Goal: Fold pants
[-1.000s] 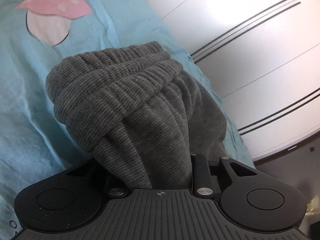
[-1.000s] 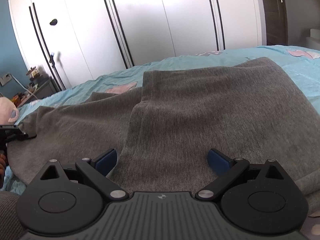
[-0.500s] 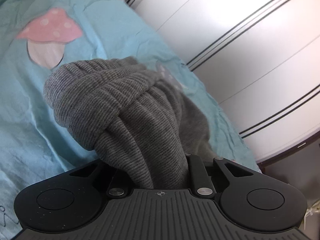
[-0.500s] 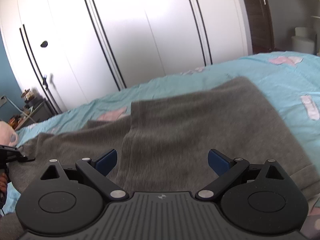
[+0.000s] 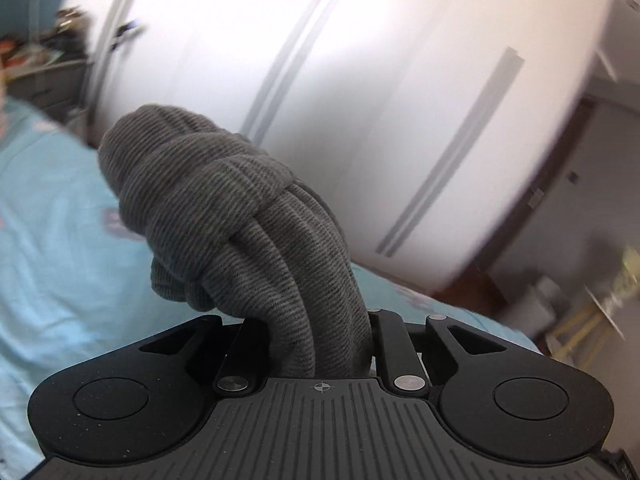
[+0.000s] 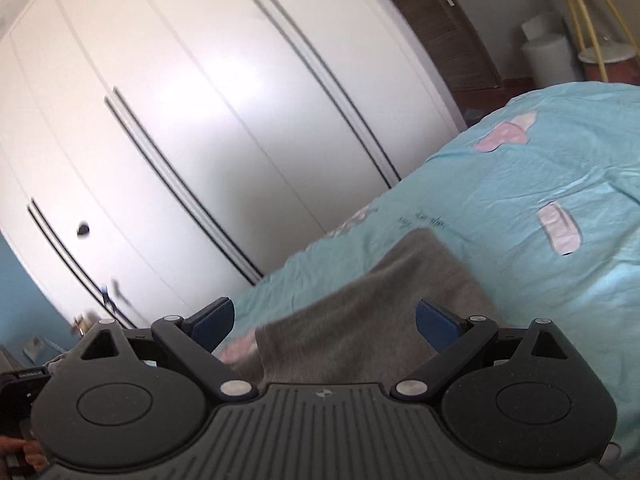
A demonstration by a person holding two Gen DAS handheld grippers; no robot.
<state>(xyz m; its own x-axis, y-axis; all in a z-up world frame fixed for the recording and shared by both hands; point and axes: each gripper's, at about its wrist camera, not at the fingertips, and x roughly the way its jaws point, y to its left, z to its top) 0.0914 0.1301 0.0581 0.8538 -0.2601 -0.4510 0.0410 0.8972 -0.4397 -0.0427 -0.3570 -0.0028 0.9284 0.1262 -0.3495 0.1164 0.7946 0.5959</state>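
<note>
The grey ribbed pants [image 5: 224, 208] bunch up in a thick roll between the fingers of my left gripper [image 5: 316, 320], which is shut on them and holds them raised above the bed. The left fingertips are buried in the cloth. In the right wrist view another stretch of the same pants [image 6: 380, 300] lies on the bed and runs under my right gripper [image 6: 324, 316]. Its blue pads [image 6: 212, 316] stand wide apart, so it is open, and they press on nothing.
A turquoise bedsheet [image 6: 520, 184] with pink prints covers the bed [image 5: 52, 240]. White wardrobe doors [image 6: 200, 100] fill the background close behind it. A dark wooden door [image 6: 440, 20] and a stand with yellow legs [image 6: 592, 20] are at the far right.
My left gripper has risen and rolled with the bunched pants, so the wardrobe now fills its view. The right gripper has also lifted and tilted; less cloth shows beneath it.
</note>
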